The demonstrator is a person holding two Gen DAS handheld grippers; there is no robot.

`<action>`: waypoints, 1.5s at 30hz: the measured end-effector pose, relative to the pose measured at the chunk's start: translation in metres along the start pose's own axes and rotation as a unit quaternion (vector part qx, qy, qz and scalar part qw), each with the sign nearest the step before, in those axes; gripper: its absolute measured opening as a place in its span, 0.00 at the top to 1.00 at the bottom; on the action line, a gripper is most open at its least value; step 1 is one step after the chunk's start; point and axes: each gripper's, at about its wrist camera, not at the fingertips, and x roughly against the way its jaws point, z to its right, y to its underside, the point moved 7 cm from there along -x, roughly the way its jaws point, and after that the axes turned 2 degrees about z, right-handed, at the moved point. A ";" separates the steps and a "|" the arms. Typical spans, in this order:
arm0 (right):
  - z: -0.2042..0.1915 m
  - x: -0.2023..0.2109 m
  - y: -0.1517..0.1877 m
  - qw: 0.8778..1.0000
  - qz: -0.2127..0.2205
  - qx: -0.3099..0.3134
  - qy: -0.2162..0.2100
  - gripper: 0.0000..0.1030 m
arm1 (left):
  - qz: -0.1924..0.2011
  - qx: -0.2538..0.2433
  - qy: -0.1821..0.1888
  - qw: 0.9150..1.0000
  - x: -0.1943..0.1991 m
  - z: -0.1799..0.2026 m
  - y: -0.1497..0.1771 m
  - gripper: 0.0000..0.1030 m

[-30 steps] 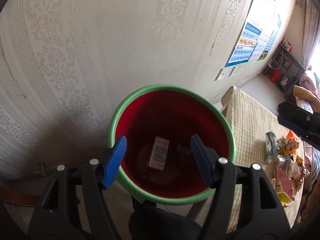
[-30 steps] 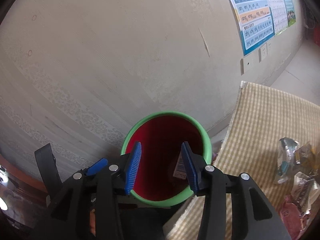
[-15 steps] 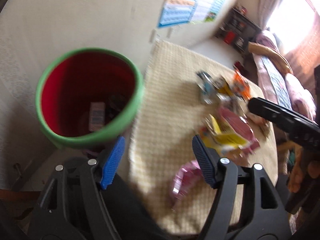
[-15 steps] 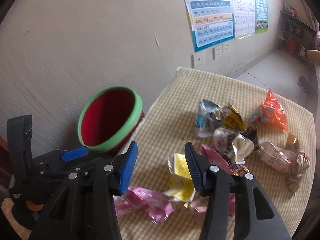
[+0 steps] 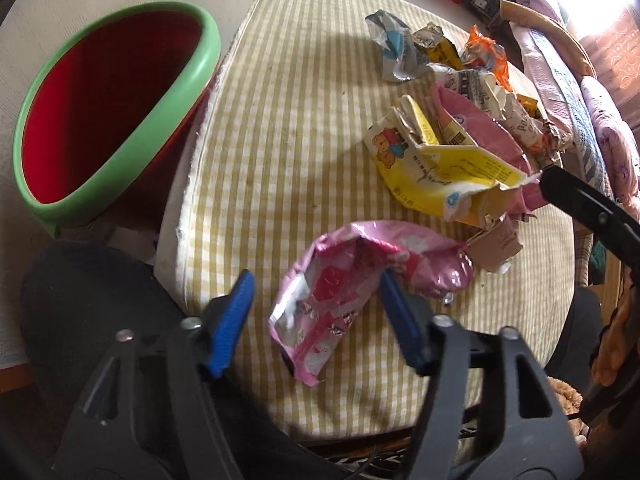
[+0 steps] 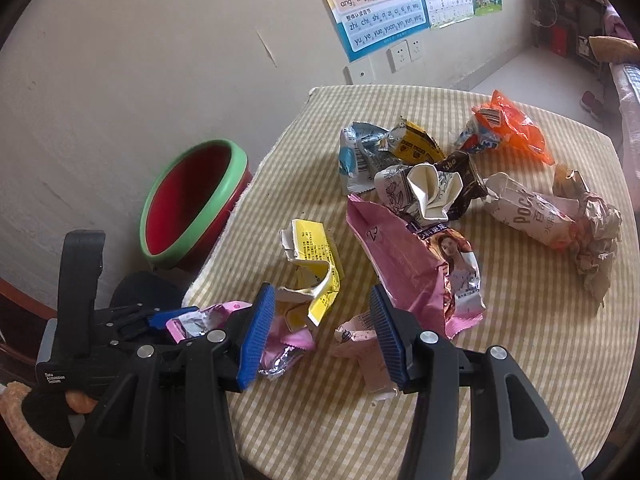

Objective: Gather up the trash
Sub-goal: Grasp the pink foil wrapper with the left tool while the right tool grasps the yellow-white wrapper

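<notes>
My left hand-held gripper (image 5: pixel 316 316) is released, its blue-padded jaws spread wide on either side of a crumpled pink foil wrapper (image 5: pixel 344 292) that lies on the round worktop covered in yellow-and-white checked cloth (image 5: pixel 280 120). The right pad looks to be right against the wrapper's edge; the left pad stands apart from it.

My right hand-held gripper (image 6: pixel 320 332) is also released and grasps nothing. Between its blue pads I see the lower end of a torn yellow paper packet (image 6: pixel 316 268) and a small pale pink crumpled wrapper (image 6: pixel 360 340) beside the right pad. From this view the pink foil wrapper (image 6: pixel 212 316) sits at the near left edge of the worktop (image 6: pixel 520 360), with the left gripper's black body next to it.

The round bin with a green rim and red inside (image 5: pixel 108 104) stands off the worktop's left edge, against the pale wall; in the right wrist view the bin (image 6: pixel 192 208) is well apart from both grippers.

The rest of the trash lies further across the cloth: a large pink packet with a woman's picture (image 6: pixel 420 264), a blue-and-silver wrapper (image 6: pixel 356 152), a yellow-and-black wrapper (image 6: pixel 416 144), an orange plastic wrapper (image 6: pixel 516 128), a crumpled cream-and-brown carton (image 6: pixel 432 188) and a white-and-brown paper packet (image 6: pixel 536 216).
</notes>
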 end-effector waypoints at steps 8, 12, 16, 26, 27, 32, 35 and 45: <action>-0.008 -0.015 -0.004 1.000 -0.015 0.006 -0.013 0.52 | -0.007 -0.001 0.008 1.000 -0.006 0.004 0.004 0.94; -0.011 -0.025 -0.003 1.000 -0.028 0.010 -0.010 0.48 | 0.012 0.014 0.010 1.000 0.002 -0.002 0.002 0.94; -0.010 -0.033 -0.001 0.999 -0.033 0.013 -0.005 0.47 | 0.018 0.022 0.010 1.000 0.004 -0.005 0.001 0.95; -0.001 -0.053 -0.006 0.999 -0.043 -0.013 -0.003 0.61 | 0.016 0.024 0.012 1.000 0.004 -0.008 0.001 0.95; -0.002 -0.055 -0.005 0.999 -0.044 -0.014 -0.006 0.62 | 0.018 0.025 0.012 0.999 0.005 -0.010 0.002 0.95; -0.008 -0.042 -0.012 1.000 -0.016 -0.012 -0.014 0.65 | 0.027 0.030 0.012 0.999 0.008 -0.011 0.000 0.96; -0.008 -0.023 -0.020 0.999 0.011 -0.022 -0.022 0.65 | 0.046 0.032 0.013 0.998 0.016 -0.011 -0.002 0.96; -0.009 0.037 -0.046 0.994 0.098 -0.033 -0.020 0.65 | 0.145 0.059 0.001 0.988 0.067 -0.016 -0.031 0.96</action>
